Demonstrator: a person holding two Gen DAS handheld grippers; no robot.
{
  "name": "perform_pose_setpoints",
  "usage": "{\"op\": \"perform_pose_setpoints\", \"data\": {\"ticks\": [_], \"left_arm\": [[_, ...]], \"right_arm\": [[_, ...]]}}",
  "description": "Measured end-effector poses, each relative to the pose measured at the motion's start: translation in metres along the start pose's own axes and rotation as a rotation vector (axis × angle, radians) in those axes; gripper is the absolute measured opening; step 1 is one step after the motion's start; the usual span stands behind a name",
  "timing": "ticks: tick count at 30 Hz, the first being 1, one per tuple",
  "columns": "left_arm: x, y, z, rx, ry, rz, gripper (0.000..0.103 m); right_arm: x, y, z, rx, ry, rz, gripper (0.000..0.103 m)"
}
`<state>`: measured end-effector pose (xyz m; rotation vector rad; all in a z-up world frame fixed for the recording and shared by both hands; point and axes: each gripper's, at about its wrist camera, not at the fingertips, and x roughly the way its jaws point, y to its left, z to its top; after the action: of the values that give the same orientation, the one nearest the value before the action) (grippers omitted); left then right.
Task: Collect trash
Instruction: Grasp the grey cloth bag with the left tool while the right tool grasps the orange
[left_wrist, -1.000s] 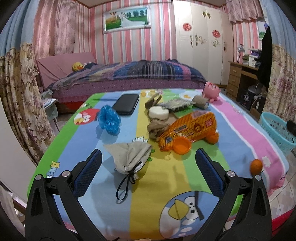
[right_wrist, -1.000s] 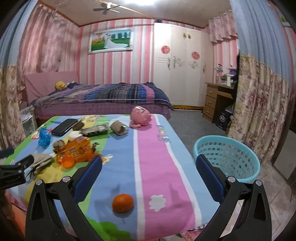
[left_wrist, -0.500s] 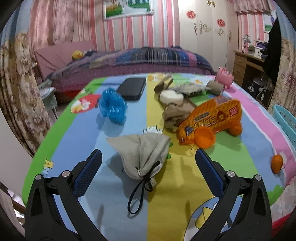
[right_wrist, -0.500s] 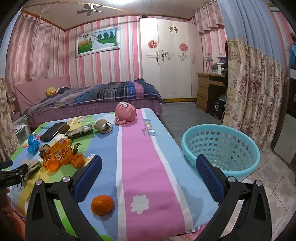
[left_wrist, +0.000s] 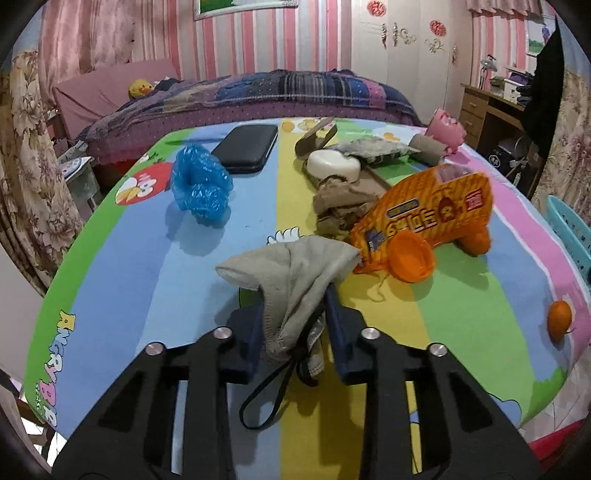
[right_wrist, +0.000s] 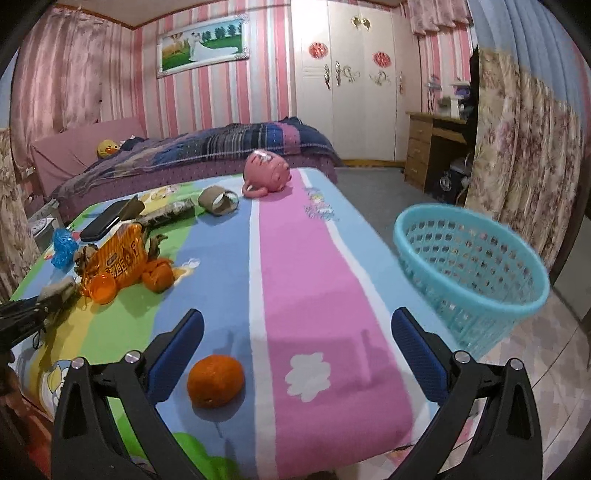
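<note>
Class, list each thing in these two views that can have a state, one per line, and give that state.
Left tool: shut on the grey pouch.
Right tool: open, holding nothing.
Grey pouch: pinched, crumpled.
Blue basket: upright; nothing visible inside.
Whole orange: unpeeled, loose on the table.
Orange snack bag: lying on the table.
Wardrobe: doors closed.

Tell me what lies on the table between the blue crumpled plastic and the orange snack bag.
In the left wrist view, between the blue crumpled plastic and the orange snack bag lies a crumpled brown rag, with bare tablecloth on its left.
</note>
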<state>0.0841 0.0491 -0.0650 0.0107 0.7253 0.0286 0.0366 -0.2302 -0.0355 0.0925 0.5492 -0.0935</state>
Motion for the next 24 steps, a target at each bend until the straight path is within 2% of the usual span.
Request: {"op": "perform_pose_setpoints", "data": {"ticks": [4, 9, 12, 13, 14, 15, 17, 18, 20, 24], "left_arm": [[-0.009, -0.007, -0.002, 0.022, -0.023, -0.010, 0.028], [-0.013, -0.015, -0.004, 0.057, -0.034, -0.013, 0.028], [-0.014, -0.013, -0.003, 0.043, -0.036, -0.023, 0.028], [-0.015, -0.010, -0.004, 0.037, -0.035, -0.026, 0.028], [-0.015, -0.009, -0.004, 0.030, -0.034, -0.029, 0.028], [-0.014, -0.008, -0.004, 0.023, -0.032, -0.033, 0.028], [-0.013, -0.007, -0.003, 0.017, -0.031, -0.038, 0.028], [-0.013, -0.007, -0.003, 0.017, -0.031, -0.039, 0.028], [-0.013, -0.008, -0.003, 0.021, -0.032, -0.043, 0.028], [-0.011, -0.013, -0.001, 0.039, -0.025, -0.057, 0.025]], "right_arm": [[0.012, 0.008, -0.013, 0.038, 0.071, 0.025, 0.099], [0.022, 0.031, -0.024, -0.046, 0.099, 0.041, 0.099], [0.024, 0.040, -0.028, -0.088, 0.117, 0.051, 0.098], [0.023, 0.040, -0.028, -0.093, 0.119, 0.055, 0.095], [0.024, 0.041, -0.028, -0.101, 0.121, 0.061, 0.084], [0.026, 0.044, -0.030, -0.112, 0.134, 0.072, 0.077], [0.028, 0.045, -0.032, -0.118, 0.158, 0.088, 0.053], [0.030, 0.046, -0.032, -0.118, 0.170, 0.109, 0.050], [0.028, 0.048, -0.032, -0.121, 0.167, 0.131, 0.036], [0.029, 0.047, -0.025, -0.124, 0.159, 0.155, 0.031]]}}
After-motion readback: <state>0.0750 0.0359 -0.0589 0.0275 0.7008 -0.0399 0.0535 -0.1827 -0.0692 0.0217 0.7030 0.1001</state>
